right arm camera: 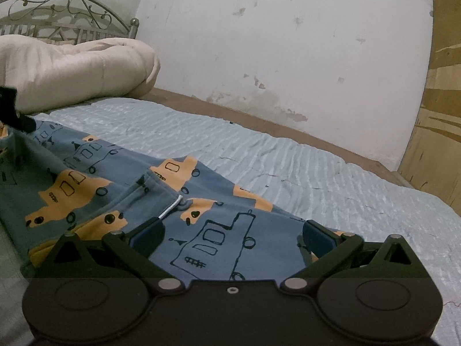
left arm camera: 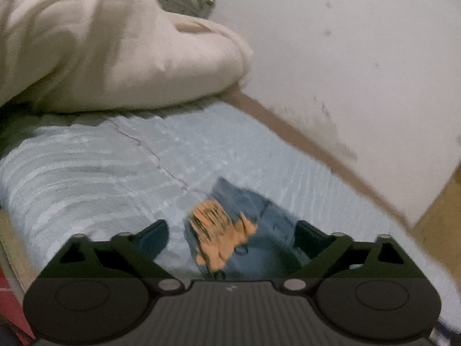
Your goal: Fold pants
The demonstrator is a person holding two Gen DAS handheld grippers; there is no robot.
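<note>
- Pants (right arm camera: 121, 190): blue-grey cloth printed with orange vehicles and black outline drawings; spread on the bed across the left and lower middle of the right wrist view, a short white zip or cord end showing at a seam.
- Pants, left wrist view (left arm camera: 247, 230): a bunched blue and orange end, blurred, lying on the sheet just ahead of the tool.
- Left gripper (left arm camera: 230, 235): jaws wide apart; the bunched cloth lies between the fingers, with no pad seen pressing on it.
- Right gripper (right arm camera: 232, 235): jaws wide apart, low over the pants; cloth lies between and under the fingers, neither pad closed on it.
- Bed sheet (right arm camera: 259, 150): pale blue, ribbed, wrinkled, covering the mattress under the pants.
- Comforter (right arm camera: 72, 66): cream, rolled up at the head of the bed, well apart from the right gripper.
- Headboard (right arm camera: 63, 11): metal scrollwork behind the comforter.
- Wall (right arm camera: 288, 43): white, with stains and chipped paint, alongside the bed.
- Wooden panel (right arm camera: 438, 115): at the far right edge.
</note>
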